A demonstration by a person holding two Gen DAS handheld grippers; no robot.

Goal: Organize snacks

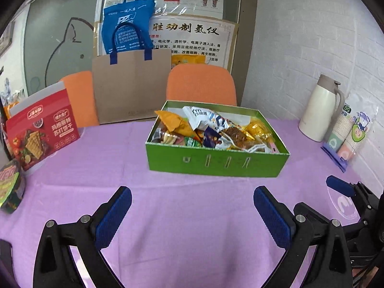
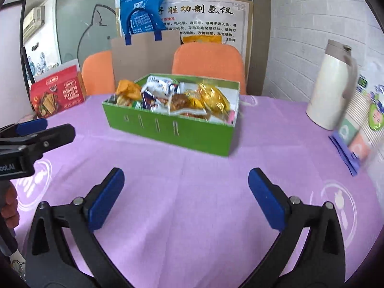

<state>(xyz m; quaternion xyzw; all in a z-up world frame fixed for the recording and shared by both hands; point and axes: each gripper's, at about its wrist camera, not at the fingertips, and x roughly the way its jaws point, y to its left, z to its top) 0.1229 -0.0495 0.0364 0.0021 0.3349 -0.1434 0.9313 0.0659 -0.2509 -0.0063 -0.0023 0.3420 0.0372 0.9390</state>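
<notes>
A green box (image 1: 216, 163) full of wrapped snacks (image 1: 211, 129) stands on the purple tablecloth; it also shows in the right wrist view (image 2: 172, 132), with its snacks (image 2: 177, 96). My left gripper (image 1: 192, 206) is open and empty, short of the box's near wall. My right gripper (image 2: 186, 189) is open and empty, also short of the box. The right gripper's finger (image 1: 340, 186) shows at the right edge of the left view. The left gripper's fingers (image 2: 33, 126) show at the left edge of the right view.
A red cracker box (image 1: 42, 129) and a round cup snack (image 1: 10, 184) stand at the left. A white thermos (image 1: 321, 110) and a sleeve of paper cups (image 1: 348, 134) stand at the right by the wall. Orange chairs (image 1: 201, 84) and a cardboard bag (image 1: 129, 86) are behind the table.
</notes>
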